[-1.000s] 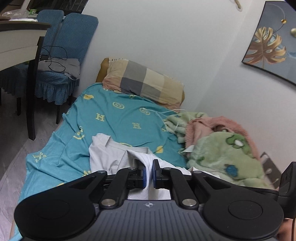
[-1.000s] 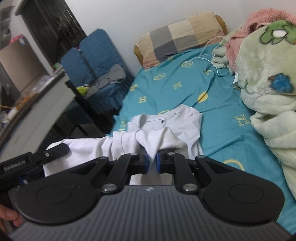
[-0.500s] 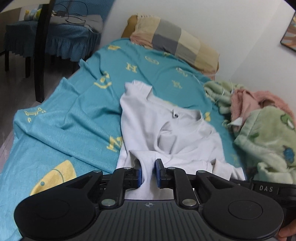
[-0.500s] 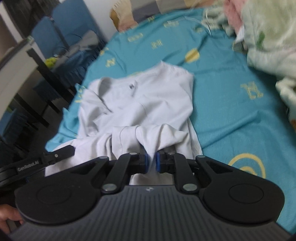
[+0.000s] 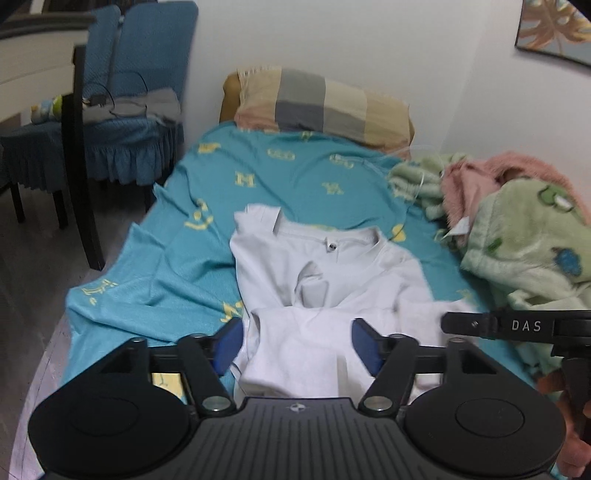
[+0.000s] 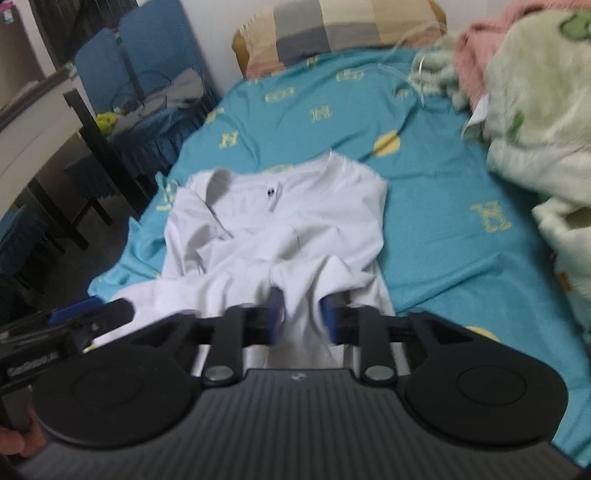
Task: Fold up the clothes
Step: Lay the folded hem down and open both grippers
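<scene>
on the bed (image 5: 155,280), a white shirt (image 5: 332,266) lies mid-sheet, collar toward the pillow (image 5: 325,103) at 12 o'clock, bottom part folded up over the body into a bunched layer nearest the cameras.

left gripper (image 5: 297,345): jaws wide apart, blue pads either side of the folded hem, no cloth pinched. fabric sits between and below the fingers (image 5: 229,343), contact not clear. in the right view it shows at 8 o'clock (image 6: 79,314), just beside the shirt's edge.

right gripper (image 6: 301,319): jaws partly apart, a raised ridge of shirt (image 6: 280,236) standing between the blue pads. frame is motion-blurred, so can't tell if the pads touch the cloth; it doesn't look clamped. in the left view its black finger, marked "das", shows at 3 o'clock (image 5: 476,325), over the shirt's right corner.

surroundings: teal sheet with yellow letter prints; green blanket (image 5: 528,251) and pink blanket (image 5: 476,177) piled at 2–3 o'clock, apart from the shirt; blue chairs (image 5: 140,88) at 10 o'clock beside the bed, dark table leg (image 5: 79,166) in front of them; picture (image 5: 554,29) on the wall at 1 o'clock.
</scene>
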Tool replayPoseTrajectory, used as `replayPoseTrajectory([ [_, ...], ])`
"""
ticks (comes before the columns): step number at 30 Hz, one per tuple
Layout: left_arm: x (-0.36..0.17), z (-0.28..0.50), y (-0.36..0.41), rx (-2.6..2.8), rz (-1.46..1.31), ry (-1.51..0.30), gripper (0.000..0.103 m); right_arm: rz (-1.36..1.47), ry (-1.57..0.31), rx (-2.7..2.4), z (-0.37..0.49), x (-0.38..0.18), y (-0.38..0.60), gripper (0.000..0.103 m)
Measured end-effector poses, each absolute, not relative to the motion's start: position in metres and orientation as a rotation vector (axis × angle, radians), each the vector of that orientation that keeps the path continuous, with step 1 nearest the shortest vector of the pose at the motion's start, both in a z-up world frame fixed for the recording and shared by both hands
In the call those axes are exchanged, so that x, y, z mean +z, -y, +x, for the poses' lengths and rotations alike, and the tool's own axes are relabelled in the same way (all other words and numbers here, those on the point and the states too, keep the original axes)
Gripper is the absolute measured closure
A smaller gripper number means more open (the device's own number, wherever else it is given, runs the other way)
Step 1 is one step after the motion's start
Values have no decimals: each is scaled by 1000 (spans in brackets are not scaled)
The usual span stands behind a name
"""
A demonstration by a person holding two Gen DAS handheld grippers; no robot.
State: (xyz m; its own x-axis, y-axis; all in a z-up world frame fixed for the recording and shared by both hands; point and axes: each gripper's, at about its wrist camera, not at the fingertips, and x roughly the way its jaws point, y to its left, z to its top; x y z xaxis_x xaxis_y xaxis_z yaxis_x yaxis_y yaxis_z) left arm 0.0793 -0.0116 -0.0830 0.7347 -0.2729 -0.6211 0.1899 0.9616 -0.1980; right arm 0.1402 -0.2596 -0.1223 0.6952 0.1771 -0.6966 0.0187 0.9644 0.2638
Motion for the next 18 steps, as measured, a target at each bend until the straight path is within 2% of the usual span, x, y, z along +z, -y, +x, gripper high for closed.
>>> replayPoseTrajectory([
  [2, -74, 63, 7, -260, -144, -687, 29, 284, -763, 92, 126, -112, 264, 36],
  [3, -72, 56, 4, -259, -157, -688, 29, 296, -745, 94, 119, -107, 266, 34],
  [8, -76, 29, -4, -286, -179, -730, 28, 377, -738, 70, 85, -95, 285, 34],
  [11, -88, 25, -1, -310, -167, -785, 32, 397, -796, 15, 76, -102, 299, 34],
  [14, -103, 29, 1, -313, -179, -835, 37, 450, -872, -13, 74, -121, 310, 34],
  [18, -118, 36, -4, -295, -232, -878, 52, 499, -902, -4, 76, -134, 313, 35],
])
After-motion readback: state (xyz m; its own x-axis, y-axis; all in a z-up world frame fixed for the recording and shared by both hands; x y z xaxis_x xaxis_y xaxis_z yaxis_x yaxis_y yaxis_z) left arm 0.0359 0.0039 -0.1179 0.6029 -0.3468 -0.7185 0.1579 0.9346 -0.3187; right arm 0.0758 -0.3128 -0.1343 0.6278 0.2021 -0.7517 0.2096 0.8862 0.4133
